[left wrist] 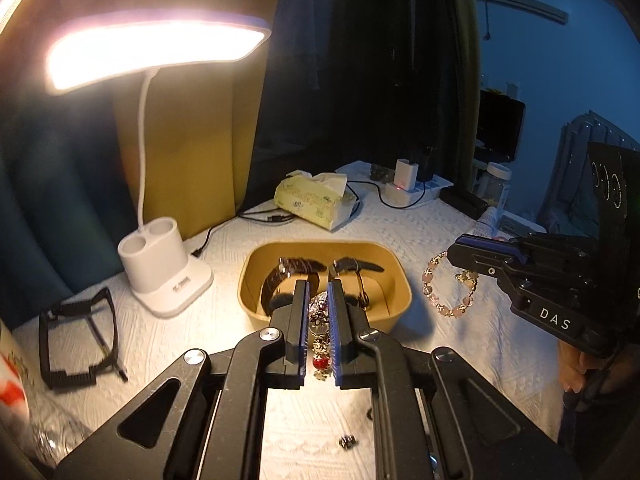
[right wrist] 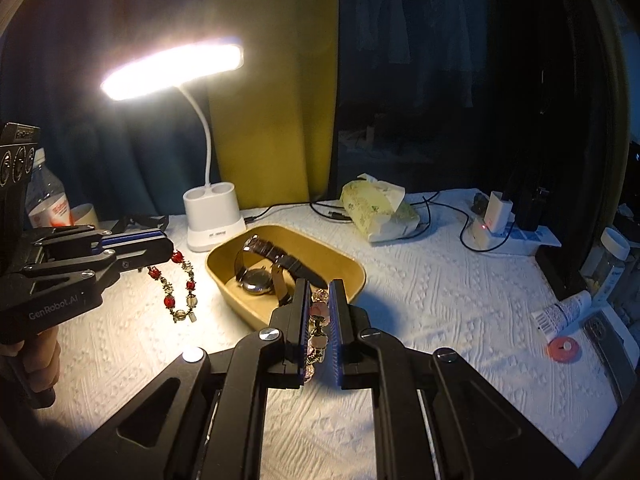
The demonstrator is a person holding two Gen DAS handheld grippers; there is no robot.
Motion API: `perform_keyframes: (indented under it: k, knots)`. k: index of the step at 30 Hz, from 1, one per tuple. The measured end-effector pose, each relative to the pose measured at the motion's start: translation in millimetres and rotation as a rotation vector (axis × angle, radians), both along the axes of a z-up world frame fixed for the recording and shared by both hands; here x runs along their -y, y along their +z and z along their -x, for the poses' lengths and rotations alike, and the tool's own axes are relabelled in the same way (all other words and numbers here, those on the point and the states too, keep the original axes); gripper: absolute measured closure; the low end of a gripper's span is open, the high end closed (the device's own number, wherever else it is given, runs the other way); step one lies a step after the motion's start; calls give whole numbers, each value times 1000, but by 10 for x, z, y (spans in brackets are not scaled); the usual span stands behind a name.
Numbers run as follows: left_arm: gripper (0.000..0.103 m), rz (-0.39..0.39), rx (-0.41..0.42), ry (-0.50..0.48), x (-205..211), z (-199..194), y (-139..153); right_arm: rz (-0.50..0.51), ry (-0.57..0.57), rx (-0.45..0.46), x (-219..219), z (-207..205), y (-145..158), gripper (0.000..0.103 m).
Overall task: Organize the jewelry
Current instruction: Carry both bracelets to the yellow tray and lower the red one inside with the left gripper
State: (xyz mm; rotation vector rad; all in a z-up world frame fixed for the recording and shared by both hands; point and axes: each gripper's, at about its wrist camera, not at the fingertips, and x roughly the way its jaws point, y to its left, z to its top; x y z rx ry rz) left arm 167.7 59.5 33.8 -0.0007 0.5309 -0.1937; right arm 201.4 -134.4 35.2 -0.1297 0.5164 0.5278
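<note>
The tray (right wrist: 352, 276) is taken as landmark, as seen from the right wrist. Two watches (right wrist: 256, 280) are laid inside it. The lamp base (right wrist: 212, 220) is set just behind its left end, and the tissue pack (right wrist: 380, 212) behind it to the right. A beaded bracelet (right wrist: 178, 286) is held up left of the tray by the left gripper (right wrist: 160, 246). A second bracelet (right wrist: 318, 320) is clamped in the right gripper (right wrist: 320, 292) before the tray's near rim. A charger (right wrist: 494, 216) is placed far right of it.
</note>
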Motion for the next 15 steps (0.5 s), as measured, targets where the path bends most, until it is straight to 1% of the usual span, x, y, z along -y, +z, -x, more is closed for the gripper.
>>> perform_keyframes:
  k: [6,15]
  knots:
    - [93,-11,20,-8,12,-201,35,-3,-11,18,-25,-169,54,94]
    - [93,-15,-8,-6,36,-517,-75,-42,-28,35,-86,-446,74,94]
